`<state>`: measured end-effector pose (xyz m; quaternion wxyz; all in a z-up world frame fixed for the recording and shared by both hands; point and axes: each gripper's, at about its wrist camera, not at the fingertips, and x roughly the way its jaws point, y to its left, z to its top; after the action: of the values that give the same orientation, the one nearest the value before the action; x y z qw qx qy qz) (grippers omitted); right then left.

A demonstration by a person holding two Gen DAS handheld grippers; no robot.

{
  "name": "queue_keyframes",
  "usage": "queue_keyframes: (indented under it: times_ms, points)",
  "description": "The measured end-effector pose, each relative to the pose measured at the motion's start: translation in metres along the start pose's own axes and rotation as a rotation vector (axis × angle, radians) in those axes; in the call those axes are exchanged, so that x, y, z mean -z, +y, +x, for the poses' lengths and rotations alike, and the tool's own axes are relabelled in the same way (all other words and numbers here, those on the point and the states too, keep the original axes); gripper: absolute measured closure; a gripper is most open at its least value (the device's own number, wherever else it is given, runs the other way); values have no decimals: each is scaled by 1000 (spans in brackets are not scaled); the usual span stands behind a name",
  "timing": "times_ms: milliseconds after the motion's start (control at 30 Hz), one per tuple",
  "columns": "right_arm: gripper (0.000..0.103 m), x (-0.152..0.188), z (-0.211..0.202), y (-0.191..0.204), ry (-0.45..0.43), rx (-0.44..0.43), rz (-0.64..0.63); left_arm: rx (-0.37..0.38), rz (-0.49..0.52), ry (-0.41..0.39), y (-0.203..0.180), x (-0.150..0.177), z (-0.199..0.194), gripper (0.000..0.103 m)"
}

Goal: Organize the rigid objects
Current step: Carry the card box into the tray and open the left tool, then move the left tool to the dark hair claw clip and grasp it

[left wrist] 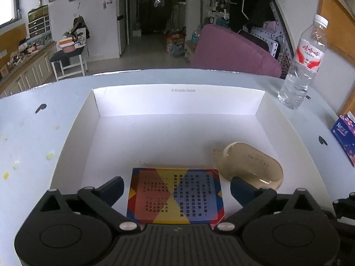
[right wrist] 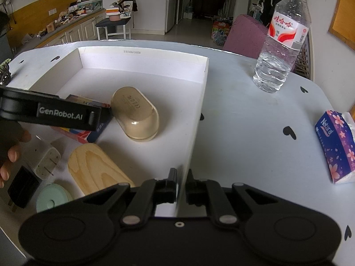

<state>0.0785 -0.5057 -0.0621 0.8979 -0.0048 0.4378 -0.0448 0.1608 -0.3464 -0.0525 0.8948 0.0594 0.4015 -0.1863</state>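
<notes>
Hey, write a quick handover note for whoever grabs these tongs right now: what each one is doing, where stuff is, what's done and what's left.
Left tongs: open, straddling the colourful printed card box lying flat in the white cardboard tray; pads not touching it.
Right tongs: shut on the tray's near right wall, steadying it.
In the tray: the card box and the beige glossy oval case.
Apparently outside it, near left: light wooden oval block, white plug adapter, black charger, mint round lid.
Left: probably move those four in.
</notes>
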Motion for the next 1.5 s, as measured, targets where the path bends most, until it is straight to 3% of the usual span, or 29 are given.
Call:
queue_keyframes:
  times_ms: [333,567,800,1133,1233,1500]
  points:
    - [94,0,0,0,0,0,0,13,24,-18,-2,4,-20,1]
    - [94,0,0,0,0,1,-2,60,77,-99,-2,17,-72,0]
    - [94,-1,0,1,0,2,-4,38,97,-202,10,29,-118,0]
    - [94,-1,0,1,0,2,-4,-35,130,-324,49,55,-169,0]
    - [94,-1,0,1,0,2,-3,-99,112,-363,68,60,-175,0]
    - [93,-2,-1,1,-1,5,-7,-298,-57,-460,143,73,-169,0]
